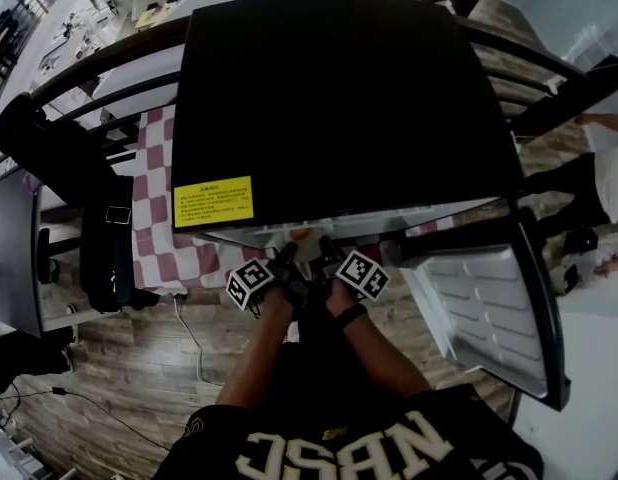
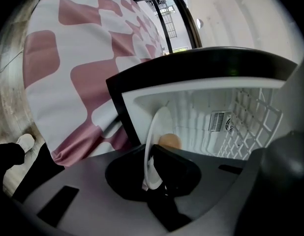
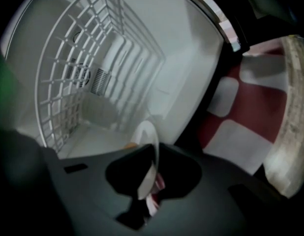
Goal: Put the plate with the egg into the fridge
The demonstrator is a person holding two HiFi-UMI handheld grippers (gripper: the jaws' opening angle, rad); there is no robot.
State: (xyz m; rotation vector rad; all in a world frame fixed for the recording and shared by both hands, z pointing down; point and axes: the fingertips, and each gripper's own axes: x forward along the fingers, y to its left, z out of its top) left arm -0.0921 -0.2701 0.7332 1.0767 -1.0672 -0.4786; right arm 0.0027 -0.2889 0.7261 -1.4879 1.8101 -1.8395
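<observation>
A white plate with a brown egg hangs at the mouth of the black mini fridge. Both grippers hold it by the rim. In the left gripper view the plate stands edge-on with the egg behind it, and my left gripper is shut on its near rim. In the right gripper view my right gripper is shut on the plate; only a sliver of the egg shows. The fridge's white inside lies just ahead.
The fridge door stands open to the right. A white wire shelf is inside the fridge. The fridge rests on a pink-and-white checked cloth. A dark chair stands at the left, and a cable crosses the wooden floor.
</observation>
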